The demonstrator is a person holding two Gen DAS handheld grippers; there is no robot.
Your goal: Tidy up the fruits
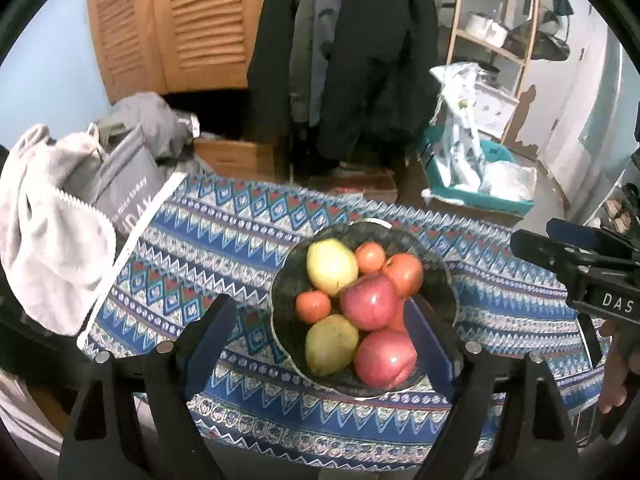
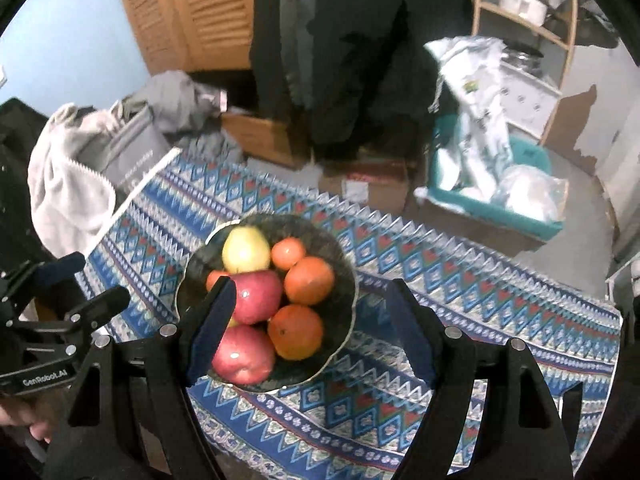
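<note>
Fruits: two red apples (image 1: 370,302), two yellow-green pears (image 1: 331,266) and several orange fruits (image 2: 309,280) lie heaped together in one dark bowl (image 1: 436,280).
Left gripper (image 1: 320,330): both fingers spread wide, nothing between them; it hovers above the near-left rim of the bowl.
Right gripper (image 2: 312,322): likewise spread wide and empty, held over the bowl's right half; its left pad (image 2: 214,322) overlaps the upper apple in the right wrist view.
Bowl position: on a blue patterned tablecloth (image 1: 208,240), towards the near side of the table.
Stage: all visible fruit sits in the bowl, which fits either fruit already gathered or fruit awaiting sorting; the views do not settle which.
Handling note: round, smooth fruit rolls; any grasp should close across the widest part, with the pile's top pieces taken before those beneath.
Surroundings: grey bag (image 1: 124,188) and pale towel (image 1: 44,216) beyond the table's left edge.
</note>
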